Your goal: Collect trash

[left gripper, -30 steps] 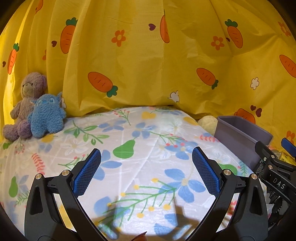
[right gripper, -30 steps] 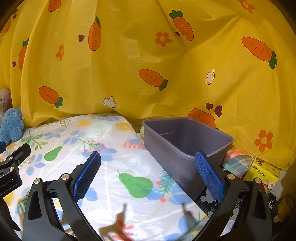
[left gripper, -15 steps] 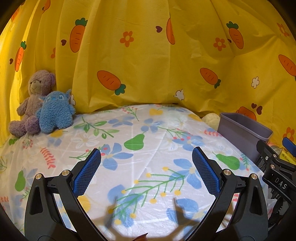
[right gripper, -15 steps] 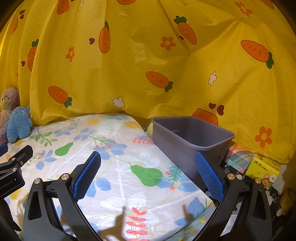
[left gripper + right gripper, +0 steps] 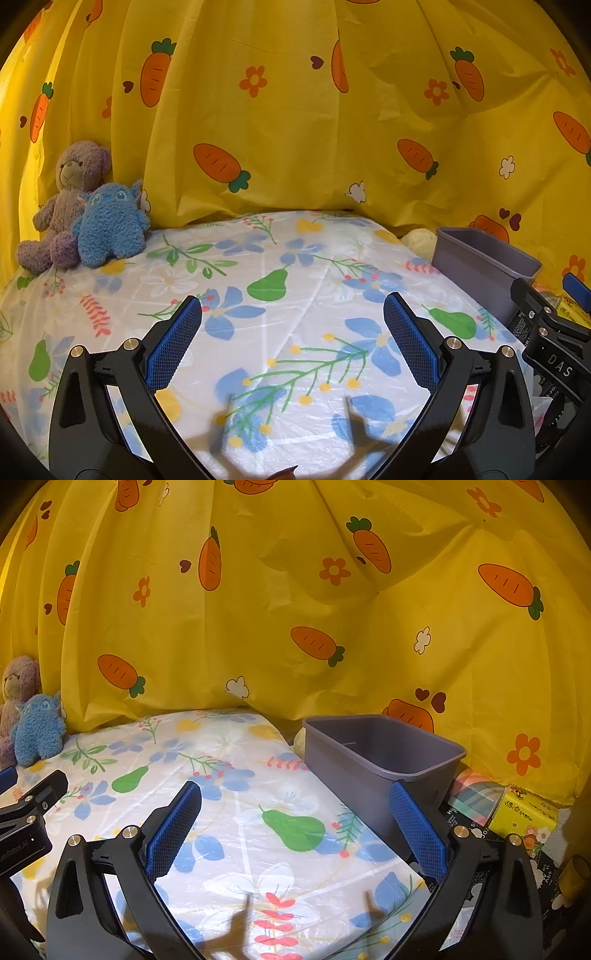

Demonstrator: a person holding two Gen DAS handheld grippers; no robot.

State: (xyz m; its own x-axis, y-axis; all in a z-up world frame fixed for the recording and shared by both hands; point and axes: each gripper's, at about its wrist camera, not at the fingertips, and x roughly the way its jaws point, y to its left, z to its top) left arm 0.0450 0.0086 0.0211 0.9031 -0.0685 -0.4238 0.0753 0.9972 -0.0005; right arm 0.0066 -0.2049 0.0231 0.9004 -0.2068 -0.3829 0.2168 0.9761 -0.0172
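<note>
Trash: none visible on the floral-sheeted bed in either view; can't tell where it lies. Only task thing in sight is the grey bin, empty as far as its interior shows, sitting at the bed's right edge, ahead and just right of the right tongs, well right of the left tongs.

Both tongs spread wide, nothing between pads, hovering above the sheet.

Judgement on handling: bin looks thin plastic, light, stiff; wall or rim is the place to pinch if it needs shifting, prob. slides easily on the glossy sheet.

Off the right of the bin: yellow tissue pack, soft, crushable; whether it counts as trash, unclear.

Plush toys far left of left tongs, against carrot curtain, not trash.
</note>
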